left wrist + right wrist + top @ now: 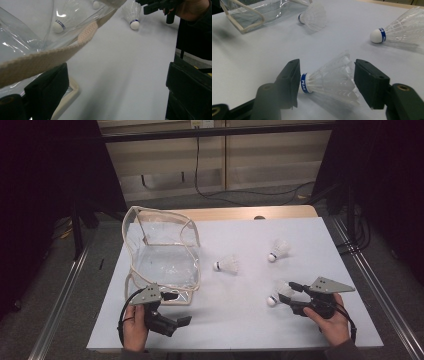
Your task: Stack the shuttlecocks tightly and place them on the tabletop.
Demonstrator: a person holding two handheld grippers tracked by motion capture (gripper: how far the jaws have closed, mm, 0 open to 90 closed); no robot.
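The right gripper [327, 82] stood spread around a shuttlecock [329, 78] lying on the white table [240, 320], its cork hidden behind one jaw. At nine o'clock from it, the left gripper [167, 296] pinched the clear bag's [162, 252] cream strap [37, 61]. Two more shuttlecocks [227, 265] [278, 251] lay toward twelve. Beyond, the room was dark; a cable [240, 195] trailed over grey floor.

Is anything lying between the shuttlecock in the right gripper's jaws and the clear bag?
One thing may: another shuttlecock lies on the table beside the bag, roughly on the line from the shuttlecock between the right gripper jaws.
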